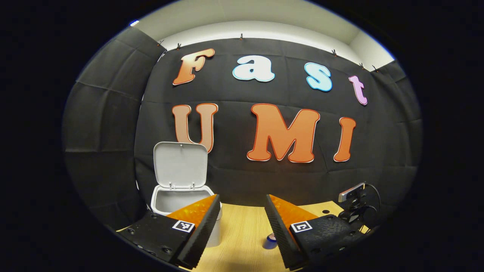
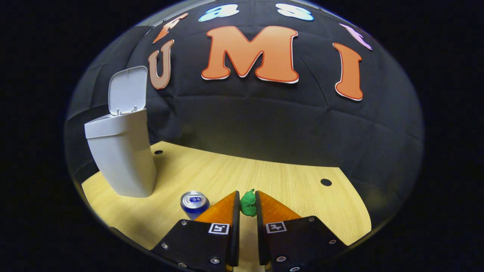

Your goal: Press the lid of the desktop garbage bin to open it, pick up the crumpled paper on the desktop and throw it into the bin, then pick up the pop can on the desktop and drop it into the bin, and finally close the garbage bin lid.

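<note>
The white desktop bin stands at the table's left with its lid tipped up; in the left gripper view the bin shows its hollow inside under the raised lid. My right gripper is shut on the green crumpled paper, held just above the wooden table. The blue pop can stands upright just left of that gripper; the can also peeks out beside my left gripper's right finger. My left gripper hangs open, high above the table near the bin.
A small camera on a stand with a cable sits at the table's right edge in the left gripper view. Dark round holes mark the tabletop. The black cloth wall closes off the back and sides.
</note>
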